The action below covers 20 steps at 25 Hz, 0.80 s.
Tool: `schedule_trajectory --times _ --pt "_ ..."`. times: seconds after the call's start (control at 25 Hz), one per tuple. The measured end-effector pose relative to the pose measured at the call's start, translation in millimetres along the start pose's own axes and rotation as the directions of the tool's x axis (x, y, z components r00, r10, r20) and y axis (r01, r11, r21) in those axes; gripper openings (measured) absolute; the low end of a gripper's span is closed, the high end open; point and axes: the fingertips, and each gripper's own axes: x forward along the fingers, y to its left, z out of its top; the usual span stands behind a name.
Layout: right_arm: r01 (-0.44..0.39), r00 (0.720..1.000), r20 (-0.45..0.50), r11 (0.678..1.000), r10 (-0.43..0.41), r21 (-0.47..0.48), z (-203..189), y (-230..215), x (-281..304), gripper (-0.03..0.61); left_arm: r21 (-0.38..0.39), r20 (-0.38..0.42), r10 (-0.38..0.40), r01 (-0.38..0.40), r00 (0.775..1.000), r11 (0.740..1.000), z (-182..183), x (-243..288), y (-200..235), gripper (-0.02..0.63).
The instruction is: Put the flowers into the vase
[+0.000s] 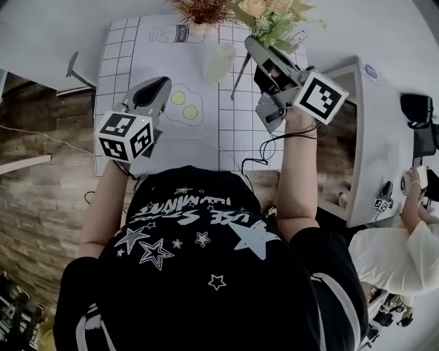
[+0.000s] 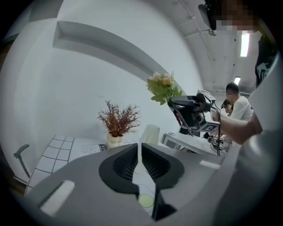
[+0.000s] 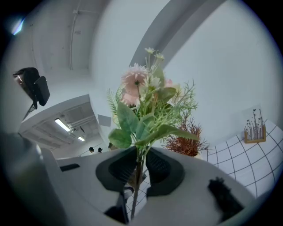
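Note:
My right gripper (image 1: 254,44) is shut on the stem of a bunch of pink and cream flowers with green leaves (image 1: 269,15), held up over the table's far right. In the right gripper view the stem (image 3: 137,170) runs between the jaws of the right gripper (image 3: 139,167), and the blooms (image 3: 146,103) rise above them. A pale, empty vase (image 1: 218,63) stands on the checked cloth, left of and below the bunch; it also shows as the vase (image 2: 151,134). My left gripper (image 1: 160,83) hovers over the cloth's left part, shut and holding nothing, its jaws (image 2: 139,160) nearly touching.
A small pot of dried red-brown sprigs (image 1: 201,12) stands at the cloth's far edge, behind the vase. The white checked cloth (image 1: 137,48) bears a fried-egg print (image 1: 184,104). A grey side table (image 1: 370,144) and a seated person (image 1: 411,240) are at the right.

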Motion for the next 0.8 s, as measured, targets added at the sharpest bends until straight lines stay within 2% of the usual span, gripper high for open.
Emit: schedule_trajectory --times 0.2,0.24,0.32,0.36,0.52,0.68,0.8 --pt "-0.043 0.999 -0.015 0.999 0.043 -0.003 13 -13 -5 0.067 0.053 -0.009 -0.039 0.040 0.999 0.998 0 33 -30 0.190" --pt "-0.055 0.998 -0.017 0.998 0.055 -0.005 17 -15 -5 0.067 0.061 0.006 -0.044 0.043 0.999 0.997 2 39 -36 0.250" --pt "-0.079 0.997 -0.020 0.997 0.079 -0.008 24 -19 -4 0.067 0.069 0.053 -0.045 0.042 0.998 0.997 9 52 -45 0.436" --pt "-0.091 0.996 -0.020 0.996 0.091 -0.010 26 -21 -3 0.067 0.080 0.072 -0.038 0.032 0.997 0.996 11 58 -47 0.466" --pt "-0.138 0.990 -0.019 0.990 0.137 -0.021 34 -26 2 0.067 0.168 0.069 -0.007 -0.005 0.998 0.986 6 84 -55 0.518" --pt "-0.183 0.983 -0.003 0.982 0.183 -0.053 46 -29 9 0.067 0.173 0.025 0.003 -0.007 1.000 0.985 -5 116 -58 0.525" --pt "-0.205 0.978 0.022 0.977 0.206 -0.065 56 -32 13 0.067 0.219 0.015 0.044 -0.047 0.999 0.975 -11 138 -51 0.522"
